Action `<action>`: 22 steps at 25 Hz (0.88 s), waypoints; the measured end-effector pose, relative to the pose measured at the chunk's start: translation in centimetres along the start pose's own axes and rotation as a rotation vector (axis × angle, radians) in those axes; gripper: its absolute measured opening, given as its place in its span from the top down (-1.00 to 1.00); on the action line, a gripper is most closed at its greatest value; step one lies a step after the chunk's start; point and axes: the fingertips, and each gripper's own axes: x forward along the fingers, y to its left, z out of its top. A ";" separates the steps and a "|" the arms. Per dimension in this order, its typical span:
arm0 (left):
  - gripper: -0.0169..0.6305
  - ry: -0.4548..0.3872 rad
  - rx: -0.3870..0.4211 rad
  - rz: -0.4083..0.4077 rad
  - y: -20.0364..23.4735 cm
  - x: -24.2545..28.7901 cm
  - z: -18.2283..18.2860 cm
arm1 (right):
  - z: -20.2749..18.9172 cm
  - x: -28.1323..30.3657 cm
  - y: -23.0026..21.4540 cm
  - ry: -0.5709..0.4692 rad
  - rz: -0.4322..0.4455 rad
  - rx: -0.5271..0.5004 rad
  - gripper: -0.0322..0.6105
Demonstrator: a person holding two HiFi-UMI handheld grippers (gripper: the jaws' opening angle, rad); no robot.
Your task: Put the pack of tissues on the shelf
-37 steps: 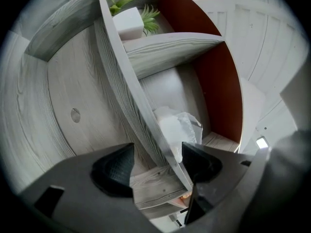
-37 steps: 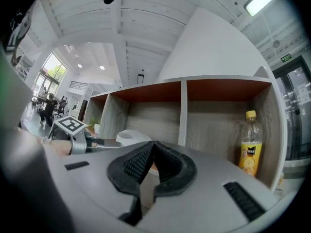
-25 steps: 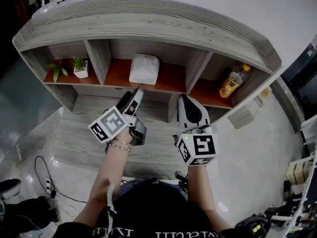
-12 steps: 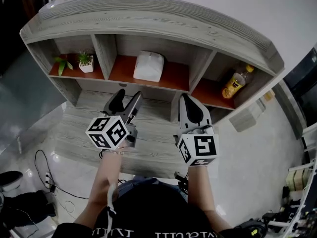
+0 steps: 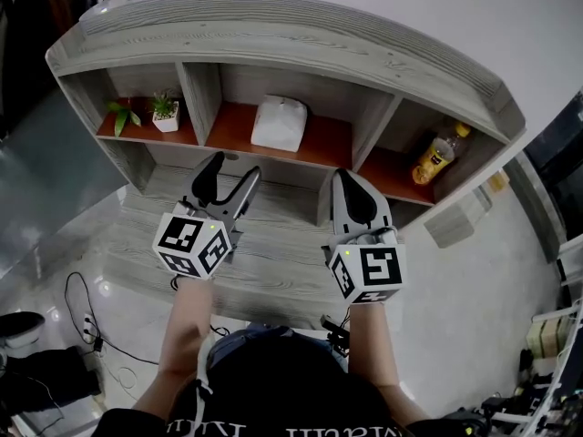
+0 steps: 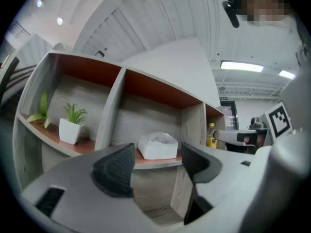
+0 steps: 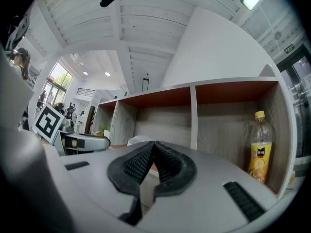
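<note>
The pack of tissues [image 5: 279,123] is lying flat in the middle compartment of the shelf [image 5: 291,35]. It is a soft, white, rounded block, looking squarish from above, so I cannot tell its long axis. The shelf is showing grey wood grain and reddish-brown boards. The left tongs [image 5: 230,171] are standing wide and empty, and the right tongs [image 5: 346,182] are pressing together on nothing.

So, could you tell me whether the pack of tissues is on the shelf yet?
On the shelf: the pack of tissues lies in its middle compartment, apart from the left gripper and right gripper.
</note>
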 end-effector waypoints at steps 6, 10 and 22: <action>0.44 -0.061 0.211 0.012 -0.6 -0.5 2.6 | 0.6 -0.1 0.3 -0.013 0.013 -0.023 0.85; 0.90 -0.093 0.254 0.043 -0.4 -0.7 3.8 | 1.3 -0.4 0.1 -0.025 0.009 -0.039 0.85; 0.91 -0.103 0.324 0.020 -1.6 -0.5 5.2 | 2.4 -0.8 0.2 -0.042 -0.002 -0.094 0.85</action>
